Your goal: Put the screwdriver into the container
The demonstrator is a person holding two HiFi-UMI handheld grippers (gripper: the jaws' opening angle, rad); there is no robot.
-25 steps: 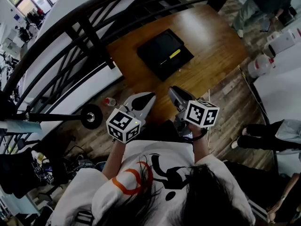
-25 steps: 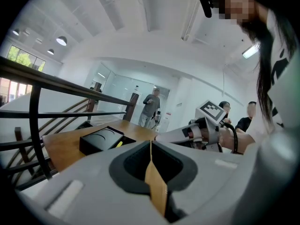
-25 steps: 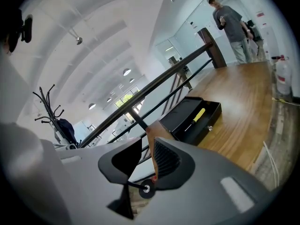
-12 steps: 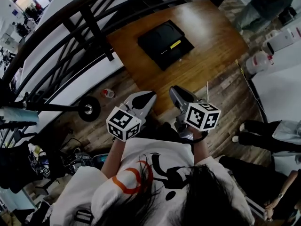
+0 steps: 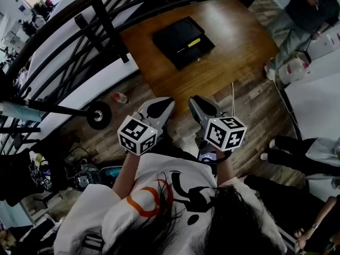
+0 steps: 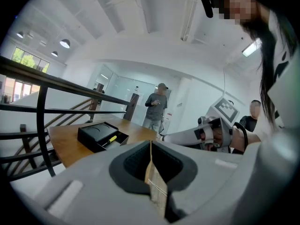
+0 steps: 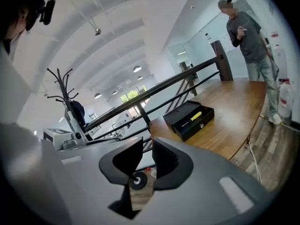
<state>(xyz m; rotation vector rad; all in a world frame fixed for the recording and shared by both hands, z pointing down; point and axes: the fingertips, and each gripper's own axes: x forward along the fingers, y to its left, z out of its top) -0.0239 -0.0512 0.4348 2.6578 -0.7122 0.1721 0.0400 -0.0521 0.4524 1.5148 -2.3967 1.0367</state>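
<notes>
The brown wooden table [image 5: 234, 52] stood well ahead of me, bearing the flat black box-shaped container [image 5: 178, 36]. My left gripper [image 5: 161, 105] had its jaws pressed together on nothing. My right gripper [image 5: 195, 103] was empty, its jaws a narrow gap apart. The yellow-handled screwdriver [image 5: 194, 42] lay in the container's open compartment, well apart from both grippers.

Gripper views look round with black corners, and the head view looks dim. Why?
Left gripper view: wide-angle lens leaves black corners; white ceiling looks washed out. Right gripper view: same round frame, grey right claw looming large. Head view: darker, black metal railing bowed, black rectangular box on brown wooden table shows clearly.
</notes>
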